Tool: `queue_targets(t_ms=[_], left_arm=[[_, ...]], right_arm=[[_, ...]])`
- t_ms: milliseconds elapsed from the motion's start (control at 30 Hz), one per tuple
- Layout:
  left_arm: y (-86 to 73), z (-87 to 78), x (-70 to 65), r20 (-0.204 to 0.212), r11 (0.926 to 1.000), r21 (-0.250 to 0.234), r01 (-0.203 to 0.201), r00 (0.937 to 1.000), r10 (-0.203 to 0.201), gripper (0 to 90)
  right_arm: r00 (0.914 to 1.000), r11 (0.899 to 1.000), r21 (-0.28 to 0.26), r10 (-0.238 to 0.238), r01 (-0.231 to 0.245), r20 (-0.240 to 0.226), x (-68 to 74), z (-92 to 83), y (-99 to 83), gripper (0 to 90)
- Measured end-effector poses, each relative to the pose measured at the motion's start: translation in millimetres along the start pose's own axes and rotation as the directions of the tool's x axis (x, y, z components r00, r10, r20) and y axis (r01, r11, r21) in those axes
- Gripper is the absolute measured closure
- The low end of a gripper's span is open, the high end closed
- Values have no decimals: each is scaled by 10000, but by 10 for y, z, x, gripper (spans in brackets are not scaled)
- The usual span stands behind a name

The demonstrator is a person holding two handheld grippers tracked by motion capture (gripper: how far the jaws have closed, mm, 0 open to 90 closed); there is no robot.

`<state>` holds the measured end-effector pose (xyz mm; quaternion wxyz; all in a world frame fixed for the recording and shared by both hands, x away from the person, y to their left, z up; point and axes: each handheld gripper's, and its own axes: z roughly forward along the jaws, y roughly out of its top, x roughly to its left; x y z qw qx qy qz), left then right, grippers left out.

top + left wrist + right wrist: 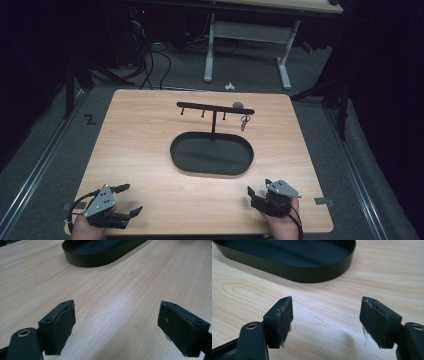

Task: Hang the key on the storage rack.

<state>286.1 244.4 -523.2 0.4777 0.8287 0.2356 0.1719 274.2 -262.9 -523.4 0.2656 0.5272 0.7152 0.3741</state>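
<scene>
Both fingers spread, gripping nothing: left gripper [126, 199] near table [150, 135] front-left corner, right gripper [259, 188] front-right. Black oval tray [212, 154] mid-table, between and beyond them, well apart. Hook stand [215, 107] rising from tray's far rim; keys [245, 122] hanging at right end.

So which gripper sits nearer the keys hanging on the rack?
Right. The right gripper is almost straight below the keys; the left gripper rests at the opposite near corner, well left of them.

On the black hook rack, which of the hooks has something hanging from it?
The hook at the rack's right end: a small metal key ring hangs there; the others are bare.
</scene>
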Motion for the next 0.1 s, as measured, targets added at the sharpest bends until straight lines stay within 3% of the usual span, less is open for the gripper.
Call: queue_targets(t_ms=[100], left_arm=[[-3,2,11,25,10000,-11,-6,10000,6,153]], right_arm=[[9999,10000,-24,72,-72,109,-9,-23,-10,275]])
